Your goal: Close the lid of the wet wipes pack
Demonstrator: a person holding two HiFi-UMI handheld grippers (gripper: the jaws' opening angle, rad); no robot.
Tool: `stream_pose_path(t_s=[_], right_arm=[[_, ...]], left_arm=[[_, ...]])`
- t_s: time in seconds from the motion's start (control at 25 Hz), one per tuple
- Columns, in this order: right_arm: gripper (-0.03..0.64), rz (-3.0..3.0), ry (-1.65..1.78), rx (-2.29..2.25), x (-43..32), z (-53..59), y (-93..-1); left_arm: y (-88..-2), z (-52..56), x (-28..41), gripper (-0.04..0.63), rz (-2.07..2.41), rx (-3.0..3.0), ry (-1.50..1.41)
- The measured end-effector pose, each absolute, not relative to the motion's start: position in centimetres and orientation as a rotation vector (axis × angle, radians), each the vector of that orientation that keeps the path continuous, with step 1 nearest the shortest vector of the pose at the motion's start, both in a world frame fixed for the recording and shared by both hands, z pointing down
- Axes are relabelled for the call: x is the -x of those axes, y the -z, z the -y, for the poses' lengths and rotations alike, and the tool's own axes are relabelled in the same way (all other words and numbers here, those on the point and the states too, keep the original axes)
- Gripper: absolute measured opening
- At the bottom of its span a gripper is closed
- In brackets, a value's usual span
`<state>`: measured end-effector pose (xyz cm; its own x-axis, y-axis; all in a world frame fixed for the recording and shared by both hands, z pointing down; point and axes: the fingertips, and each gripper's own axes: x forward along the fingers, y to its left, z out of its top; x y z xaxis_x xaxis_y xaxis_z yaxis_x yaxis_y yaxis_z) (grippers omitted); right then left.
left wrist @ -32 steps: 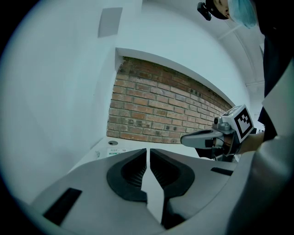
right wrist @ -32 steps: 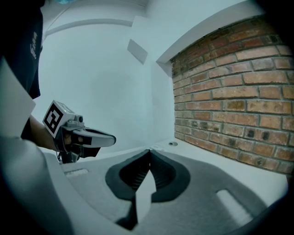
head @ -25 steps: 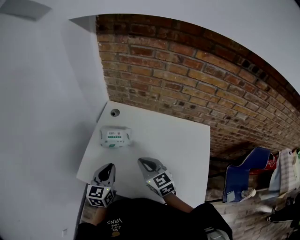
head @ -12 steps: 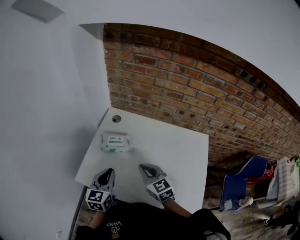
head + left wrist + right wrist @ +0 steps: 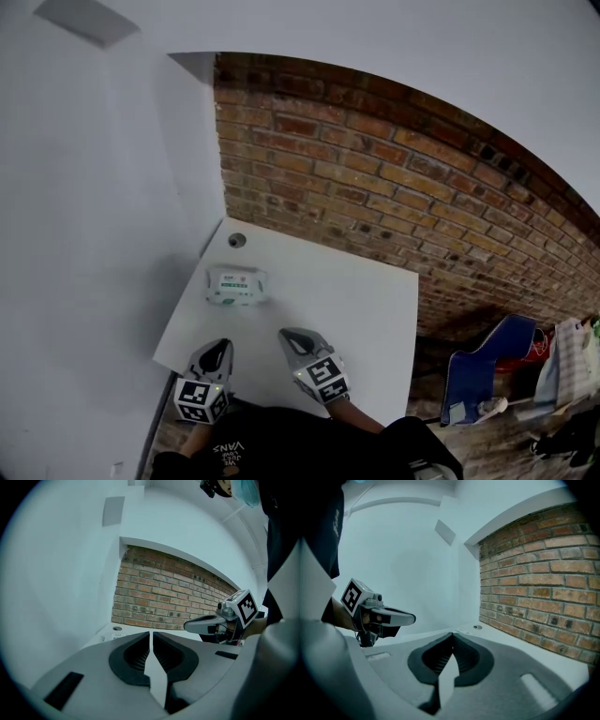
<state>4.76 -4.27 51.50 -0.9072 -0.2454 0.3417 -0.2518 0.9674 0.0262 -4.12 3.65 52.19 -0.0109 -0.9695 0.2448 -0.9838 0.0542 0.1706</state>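
Observation:
The wet wipes pack (image 5: 236,284), white with a green label, lies flat on the white table (image 5: 356,300) near its left edge. Whether its lid is up or down cannot be told at this size. It shows only as a small strip in the left gripper view (image 5: 117,636) and the right gripper view (image 5: 457,630). My left gripper (image 5: 220,346) hovers at the table's near edge, short of the pack, its jaws closed together on nothing (image 5: 150,633). My right gripper (image 5: 287,334) is beside it on the right, also closed and empty (image 5: 452,634).
A round cable hole (image 5: 236,240) sits in the table's far left corner. A brick wall (image 5: 375,169) runs behind the table and a white wall (image 5: 94,234) stands to the left. A blue folding chair (image 5: 478,366) and hanging cloths are off to the right.
The head view has shifted slightly, so the table sits a little lower in the picture. The pack and both grippers keep their places and both stay closed.

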Motion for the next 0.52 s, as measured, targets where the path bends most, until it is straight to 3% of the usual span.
stream_pose_path(t_s=[0.52], right_arm=[[-0.003,2.767,-0.03,-0.351,-4.4,3.82,-51.56]], left_arm=[[-51.87,-3.85,4.26,0.034,2.037,-1.956,-0.071]])
